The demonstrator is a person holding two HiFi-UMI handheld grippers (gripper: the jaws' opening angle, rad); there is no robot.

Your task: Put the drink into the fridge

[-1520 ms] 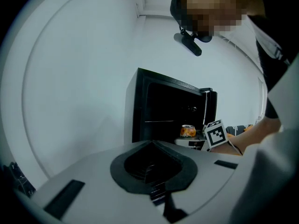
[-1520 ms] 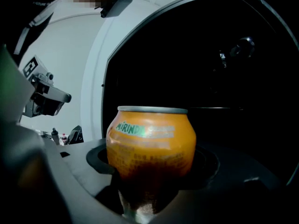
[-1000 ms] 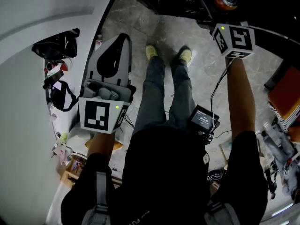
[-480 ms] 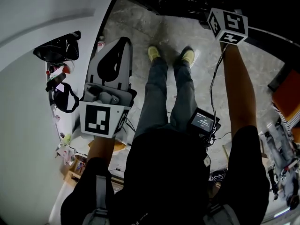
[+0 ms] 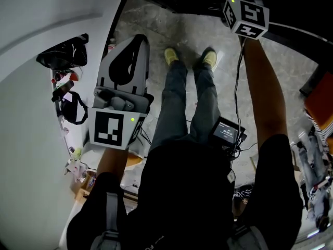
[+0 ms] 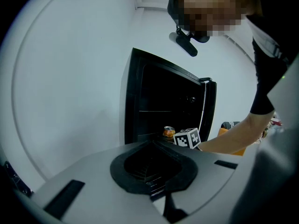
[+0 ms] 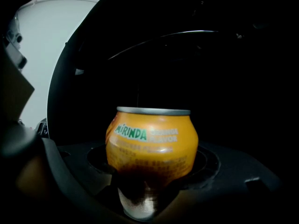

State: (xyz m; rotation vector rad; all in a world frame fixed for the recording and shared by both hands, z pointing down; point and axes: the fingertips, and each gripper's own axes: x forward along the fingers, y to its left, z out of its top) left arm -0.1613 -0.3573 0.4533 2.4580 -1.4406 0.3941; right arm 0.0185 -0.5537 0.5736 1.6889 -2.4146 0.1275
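An orange Mirinda can (image 7: 152, 141) stands upright between the jaws of my right gripper (image 7: 149, 176), which is shut on its lower half. Around it is the dark inside of the black fridge (image 6: 161, 101), whose door stands open. From the left gripper view the can (image 6: 168, 132) sits at the fridge's opening, just behind the right gripper's marker cube (image 6: 187, 138). In the head view that cube (image 5: 245, 15) is at the top edge, with the fingers lost in the dark beyond it. My left gripper (image 5: 138, 39) hangs back by the white wall, shut and holding nothing.
A white curved wall (image 5: 36, 113) runs along the left, with a black bag (image 5: 65, 53) and small clutter (image 5: 78, 171) at its foot. The person's legs and yellow shoes (image 5: 169, 57) stand on a grey stone floor (image 5: 151, 20). Orange items (image 5: 320, 103) lie at the right.
The right gripper has carried the can forward into the fridge, so the can has slid almost out of the head view's top edge. The left gripper has barely moved.
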